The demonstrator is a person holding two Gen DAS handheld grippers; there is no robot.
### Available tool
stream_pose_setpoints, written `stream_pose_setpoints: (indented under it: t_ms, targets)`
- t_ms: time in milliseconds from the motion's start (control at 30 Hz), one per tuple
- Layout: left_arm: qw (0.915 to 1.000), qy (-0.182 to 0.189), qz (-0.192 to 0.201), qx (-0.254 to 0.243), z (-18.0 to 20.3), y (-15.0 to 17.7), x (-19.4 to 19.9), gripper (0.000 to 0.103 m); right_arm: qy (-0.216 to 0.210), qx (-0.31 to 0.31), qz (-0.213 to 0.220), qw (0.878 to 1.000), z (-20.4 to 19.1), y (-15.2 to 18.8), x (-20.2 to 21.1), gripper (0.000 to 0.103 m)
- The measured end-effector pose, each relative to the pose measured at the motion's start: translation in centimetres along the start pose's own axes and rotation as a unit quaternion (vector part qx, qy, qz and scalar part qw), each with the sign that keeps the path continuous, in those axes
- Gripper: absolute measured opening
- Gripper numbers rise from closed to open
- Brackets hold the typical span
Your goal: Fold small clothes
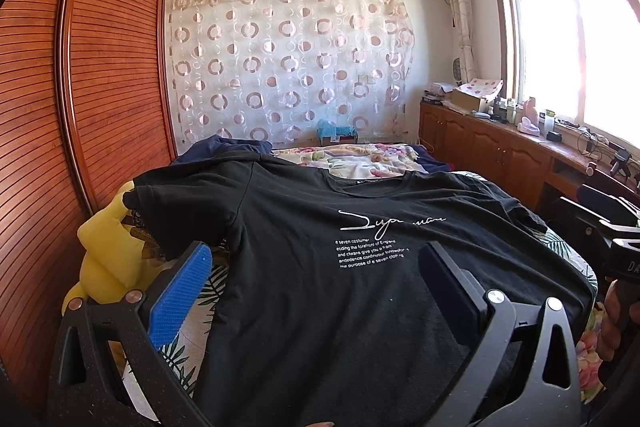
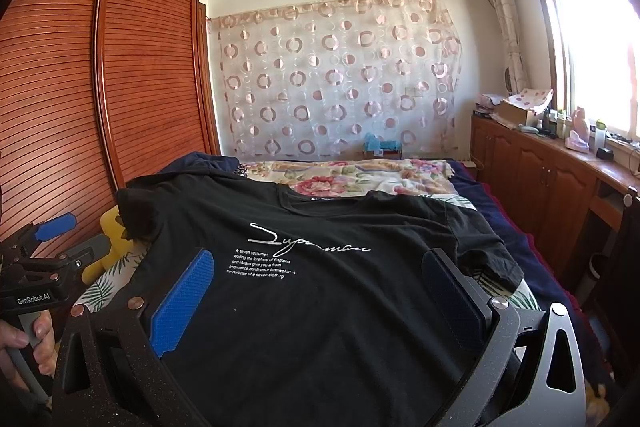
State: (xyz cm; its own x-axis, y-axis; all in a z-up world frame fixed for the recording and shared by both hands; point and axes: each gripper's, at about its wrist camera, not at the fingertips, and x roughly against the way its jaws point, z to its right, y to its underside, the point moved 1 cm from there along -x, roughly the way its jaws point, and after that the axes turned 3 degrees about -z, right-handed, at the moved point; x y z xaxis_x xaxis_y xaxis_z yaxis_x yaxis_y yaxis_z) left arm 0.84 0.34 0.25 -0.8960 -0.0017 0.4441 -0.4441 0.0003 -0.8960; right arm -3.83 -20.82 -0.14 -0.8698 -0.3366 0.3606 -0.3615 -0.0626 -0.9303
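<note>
A black T-shirt (image 1: 320, 267) with white script and small text lies spread flat, front up, on the bed; it also shows in the right wrist view (image 2: 320, 287). My left gripper (image 1: 316, 267) is open above the shirt's lower left part, its blue-padded fingers (image 1: 180, 295) wide apart and empty. My right gripper (image 2: 320, 275) is open above the shirt's lower right part and holds nothing. The left gripper also shows at the left edge of the right wrist view (image 2: 48, 239).
A yellow plush toy (image 1: 104, 259) lies at the bed's left edge by the wooden wardrobe (image 1: 60, 107). A floral quilt (image 1: 360, 159) and dark clothes lie beyond the shirt. A wooden cabinet (image 1: 500, 147) with clutter runs under the window on the right.
</note>
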Motion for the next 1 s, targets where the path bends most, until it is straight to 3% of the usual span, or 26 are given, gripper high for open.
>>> stream_pose_setpoints:
  t_ms: [1000]
  targets:
    - [1.0000,-0.004,0.006,-0.005,0.88,-0.31,0.69,0.103,0.000,0.001,-0.001,1.000,-0.05,0.01,-0.05,0.103]
